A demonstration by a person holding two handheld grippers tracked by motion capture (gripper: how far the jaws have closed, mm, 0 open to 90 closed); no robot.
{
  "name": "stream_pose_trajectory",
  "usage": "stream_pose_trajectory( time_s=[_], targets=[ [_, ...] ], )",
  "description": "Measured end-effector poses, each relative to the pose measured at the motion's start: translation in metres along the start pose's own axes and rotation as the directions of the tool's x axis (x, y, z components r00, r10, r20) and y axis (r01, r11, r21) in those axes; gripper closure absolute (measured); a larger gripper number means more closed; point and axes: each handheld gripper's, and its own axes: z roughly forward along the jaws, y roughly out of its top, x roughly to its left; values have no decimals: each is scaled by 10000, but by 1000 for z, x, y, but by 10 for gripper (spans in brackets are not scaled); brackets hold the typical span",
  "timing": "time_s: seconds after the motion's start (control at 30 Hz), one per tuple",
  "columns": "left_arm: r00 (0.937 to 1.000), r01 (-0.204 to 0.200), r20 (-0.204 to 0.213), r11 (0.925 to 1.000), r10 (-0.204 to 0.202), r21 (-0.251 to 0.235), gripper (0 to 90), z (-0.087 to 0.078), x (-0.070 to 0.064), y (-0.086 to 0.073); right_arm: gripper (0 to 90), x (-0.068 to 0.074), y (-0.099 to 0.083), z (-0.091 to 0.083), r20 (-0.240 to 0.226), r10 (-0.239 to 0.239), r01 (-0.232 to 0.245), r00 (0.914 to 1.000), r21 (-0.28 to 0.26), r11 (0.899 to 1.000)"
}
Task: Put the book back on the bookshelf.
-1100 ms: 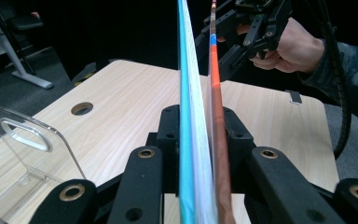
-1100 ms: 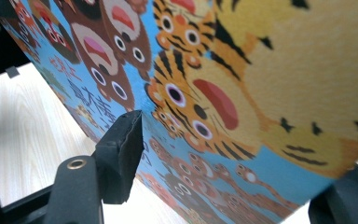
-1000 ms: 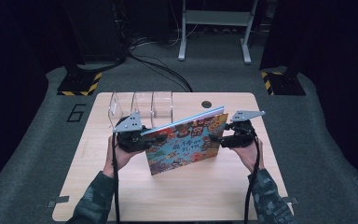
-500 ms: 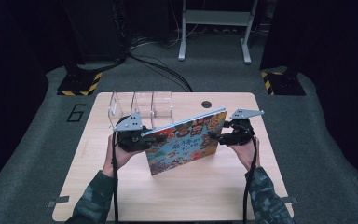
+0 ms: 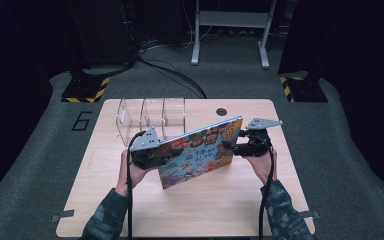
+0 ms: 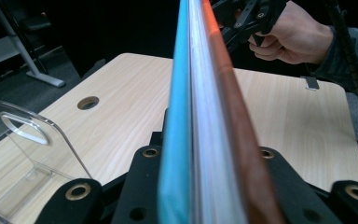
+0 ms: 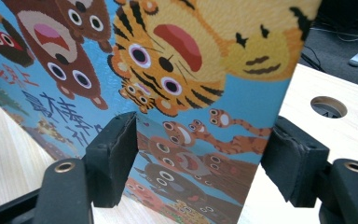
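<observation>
A colourful picture book [image 5: 200, 155] with cartoon animals on its cover stands tilted on its edge over the middle of the table. My left gripper [image 5: 166, 153] is shut on its left edge; in the left gripper view the book's edge [image 6: 200, 93] runs straight out from between the jaws of that gripper [image 6: 200, 186]. My right gripper [image 5: 233, 148] sits at the book's right edge with its jaws wide apart. In the right gripper view the cover [image 7: 168, 70] faces the camera beyond the open right gripper [image 7: 200, 158]. The right gripper [image 6: 247, 18] and its hand also appear far off.
A clear acrylic divider rack [image 5: 150, 117] stands on the wooden table [image 5: 205, 210] just behind the left gripper, and its near wall [image 6: 23, 149] is close by. A round cable hole [image 5: 222, 111] lies at the far edge. Dark floor, cables and stands surround the table.
</observation>
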Motion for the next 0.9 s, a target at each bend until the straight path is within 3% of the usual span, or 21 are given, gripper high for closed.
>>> stream_pose_trajectory(
  time_s=[0.07,0.17,0.27,0.33,0.4,0.5,0.6,0.63,0.67,0.7,0.8,0.9],
  targets=[
    [9991,425,29,9990,-424,-130,781,1,1,-2,299,0,0,0,26,-10,10,10000,-9,10000],
    [9973,718,190,9967,-711,-386,791,2,4,-4,299,0,1,2,72,-8,8,10000,-7,10000],
    [9974,697,225,9967,-688,-409,802,2,5,-4,286,-1,1,2,63,19,-19,10000,-35,10000],
    [9975,672,228,9974,-666,-250,806,1,4,-2,226,-3,-2,-1,271,182,-177,9995,-179,9997],
    [9979,600,258,9979,-594,-248,807,1,4,-2,177,-9,-10,-8,540,440,-414,9976,-487,9980],
    [9981,566,239,9983,-562,-156,809,1,5,-1,118,-19,-27,-15,1189,826,-780,9895,-430,9960],
    [9982,549,263,9983,-544,-174,809,1,5,-1,5,-30,-53,-17,2102,1137,-1230,9710,316,9919],
    [9980,579,278,9981,-574,-189,809,1,5,-1,0,-36,-63,-17,2213,1359,-1500,9657,482,9875],
    [9980,579,278,9981,-574,-189,809,1,5,-1,0,-36,-63,-17,2213,1359,-1500,9657,482,9875],
    [9975,632,338,9979,-628,-118,809,1,5,-1,0,-45,-83,-14,2704,1611,-1895,9492,824,9784],
    [9975,618,342,9980,-614,-91,809,1,5,0,0,-57,-111,-8,3175,1979,-2450,9274,1156,9626],
    [9982,553,256,9984,-550,-122,811,1,4,1,0,-68,-129,-4,3427,2465,-3002,9065,1127,9472]
  ],
)
